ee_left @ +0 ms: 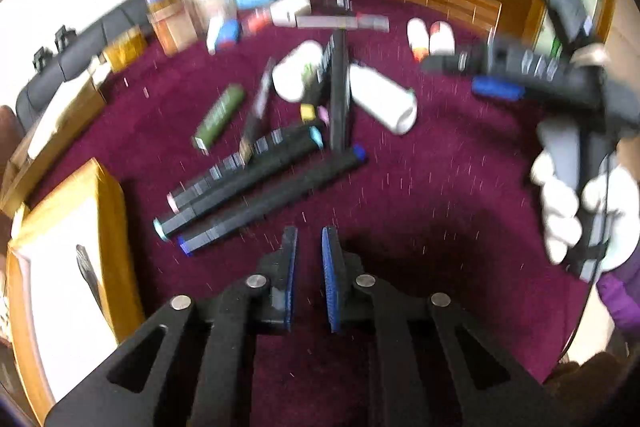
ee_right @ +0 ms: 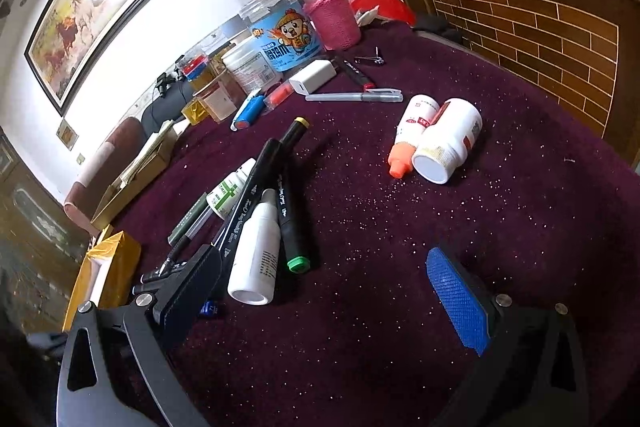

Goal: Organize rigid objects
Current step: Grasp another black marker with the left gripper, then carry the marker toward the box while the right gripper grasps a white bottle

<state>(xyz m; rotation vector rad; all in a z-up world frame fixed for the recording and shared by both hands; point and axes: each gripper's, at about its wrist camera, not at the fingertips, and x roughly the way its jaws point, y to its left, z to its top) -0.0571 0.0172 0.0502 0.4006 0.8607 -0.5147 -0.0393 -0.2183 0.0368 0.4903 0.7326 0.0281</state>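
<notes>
Several black markers lie in a loose pile on the maroon cloth, with white bottles and a green tube among them. My left gripper hovers just in front of the markers, jaws nearly shut with a narrow gap, holding nothing. My right gripper is open and empty over bare cloth; a white bottle and markers lie by its left finger. The right gripper also shows in the left wrist view, held by a white-gloved hand. Two more white bottles lie farther right.
A yellow box sits at the left edge. At the back stand a blue-labelled jar, a pink-sleeved flask, a white charger, a silver pen and small boxes. A wooden brick-patterned board bounds the right side.
</notes>
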